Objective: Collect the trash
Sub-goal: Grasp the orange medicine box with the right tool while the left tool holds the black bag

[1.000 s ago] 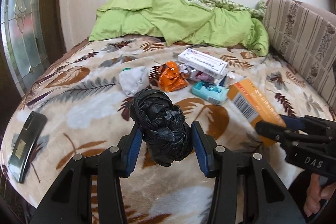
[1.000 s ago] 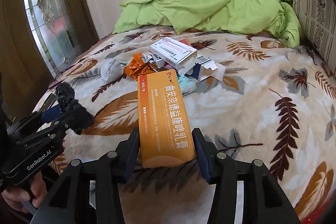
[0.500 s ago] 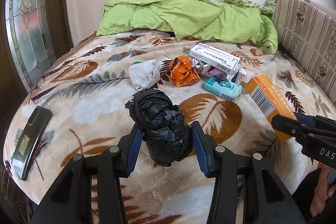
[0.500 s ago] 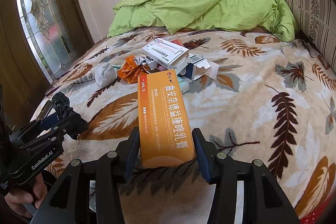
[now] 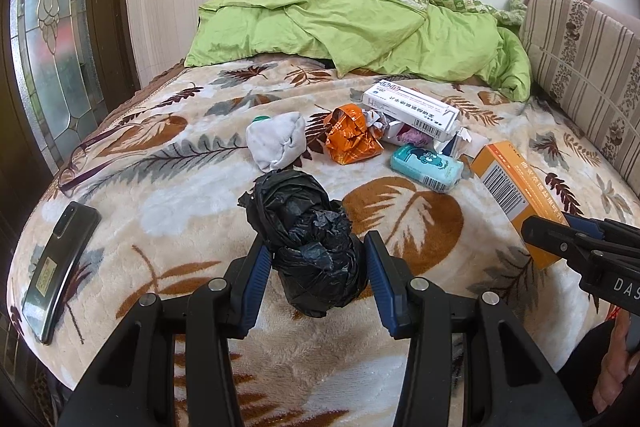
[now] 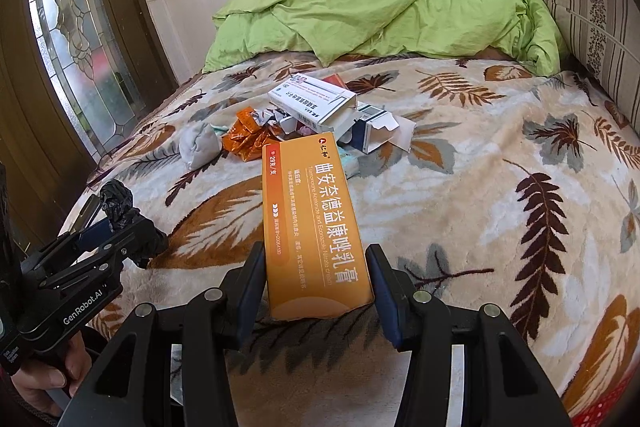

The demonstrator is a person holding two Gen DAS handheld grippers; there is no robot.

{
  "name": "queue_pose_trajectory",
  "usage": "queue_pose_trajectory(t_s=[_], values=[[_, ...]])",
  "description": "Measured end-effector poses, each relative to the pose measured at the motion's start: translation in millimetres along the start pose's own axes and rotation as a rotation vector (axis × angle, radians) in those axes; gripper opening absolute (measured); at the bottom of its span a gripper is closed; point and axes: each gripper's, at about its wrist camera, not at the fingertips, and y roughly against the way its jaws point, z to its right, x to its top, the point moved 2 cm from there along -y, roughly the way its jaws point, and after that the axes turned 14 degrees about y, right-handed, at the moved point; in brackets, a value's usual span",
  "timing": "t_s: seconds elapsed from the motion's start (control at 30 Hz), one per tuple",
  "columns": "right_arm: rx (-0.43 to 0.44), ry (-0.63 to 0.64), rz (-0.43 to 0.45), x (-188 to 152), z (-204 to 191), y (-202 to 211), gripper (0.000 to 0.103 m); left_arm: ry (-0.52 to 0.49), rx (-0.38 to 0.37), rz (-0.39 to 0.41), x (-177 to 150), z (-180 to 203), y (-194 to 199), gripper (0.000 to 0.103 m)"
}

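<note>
Crumpled black trash bag [image 5: 312, 247] sits clamped in the left gripper [image 5: 316, 267]; right gripper [image 6: 316, 279] grips an orange ointment box [image 6: 312, 223] above the bed [image 6: 480, 187].

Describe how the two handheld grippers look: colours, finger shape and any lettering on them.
Both grippers, left and right, are black plastic with angular arms, silver rivets and flat blue pads. Seen side-on, the left's body reads "GenRobot.AI" in white; the right's shows white letters "DAS".

1. A bed [image 5: 168, 203] spread with a cream leaf-print plush blanket.
2. Crumpled green quilt [image 5: 360, 23] along its far edge.
3. Black phone [image 5: 60, 267] near the left edge.
4. Centre: grey cloth bundle [image 5: 276, 143], orange foil wrapper [image 5: 352, 141], white carton [image 5: 412, 105], teal packet [image 5: 426, 167].
</note>
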Motion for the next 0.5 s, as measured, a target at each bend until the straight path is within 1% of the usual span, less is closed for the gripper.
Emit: queue_pose_trajectory(t_s=[0.5], values=[[-0.003, -0.008, 0.003, -0.4, 1.9, 1.2, 0.053, 0.000, -0.001, 0.000, 0.3, 0.0, 0.4, 0.045]])
